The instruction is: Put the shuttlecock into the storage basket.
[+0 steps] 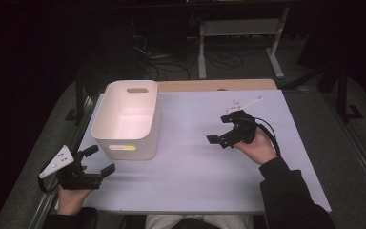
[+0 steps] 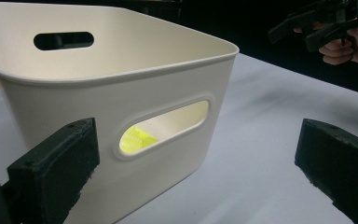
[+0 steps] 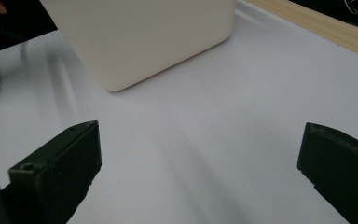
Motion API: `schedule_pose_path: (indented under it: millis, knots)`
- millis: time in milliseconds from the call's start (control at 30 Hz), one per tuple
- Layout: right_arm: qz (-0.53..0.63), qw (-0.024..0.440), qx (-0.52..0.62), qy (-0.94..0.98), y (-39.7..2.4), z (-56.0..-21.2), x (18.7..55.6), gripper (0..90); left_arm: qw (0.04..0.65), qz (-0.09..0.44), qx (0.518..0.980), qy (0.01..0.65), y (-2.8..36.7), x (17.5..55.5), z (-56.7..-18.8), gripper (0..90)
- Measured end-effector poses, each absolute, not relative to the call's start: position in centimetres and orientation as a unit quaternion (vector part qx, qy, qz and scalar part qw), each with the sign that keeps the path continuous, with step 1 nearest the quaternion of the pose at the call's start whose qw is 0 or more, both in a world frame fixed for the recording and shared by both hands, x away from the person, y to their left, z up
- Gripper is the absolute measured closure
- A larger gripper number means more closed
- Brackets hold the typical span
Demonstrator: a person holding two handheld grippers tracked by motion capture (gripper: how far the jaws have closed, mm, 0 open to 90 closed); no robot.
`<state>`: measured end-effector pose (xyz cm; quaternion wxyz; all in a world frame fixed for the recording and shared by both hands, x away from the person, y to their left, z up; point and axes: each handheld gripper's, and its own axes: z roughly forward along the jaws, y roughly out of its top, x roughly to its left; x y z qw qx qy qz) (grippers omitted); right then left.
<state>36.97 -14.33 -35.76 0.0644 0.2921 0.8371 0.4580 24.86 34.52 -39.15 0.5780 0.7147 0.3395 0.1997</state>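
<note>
The white bin (image 1: 126, 119) stands upright on the left half of the pale surface (image 1: 209, 171), its far end near the wooden strip (image 1: 214, 85) at the back edge. It appears to be thin moulded plastic: probably light, fairly stiff at the rolled rim, with smooth walls that could slip under a pinch. A slot handle (image 2: 165, 125) is cut into the near end wall and a second slot (image 2: 63, 40) into the far wall. These slots and the rim look like the soundest places to take hold; the flat side walls would likely flex. A yellow-green object (image 2: 136, 139) lies inside, seen through the near slot; its identity cannot be determined.

The left hand-held gripper (image 1: 94, 160) hovers at the near left corner of the surface, jaws spread wide and empty, aimed at the near end wall. The right hand-held gripper (image 1: 219, 139) is held above the right half, well apart from the bin, jaws likewise wide and empty.

Clearance: the bin sits close to the left edge of the surface, so leftward travel is limited. The middle and right of the surface are bare and offer ample room for sliding or setting down.
</note>
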Motion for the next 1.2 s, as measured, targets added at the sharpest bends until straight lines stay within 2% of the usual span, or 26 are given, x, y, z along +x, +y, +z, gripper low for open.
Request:
schedule_pose_path:
  millis: [1200]
  knots:
    - [0.478, 0.09, 0.34, 0.805, -20.4, -38.4, 33.4, 0.0, 0.578, 0.201, 0.715, 0.339, 34.6, 24.9, -39.1, 0.0]
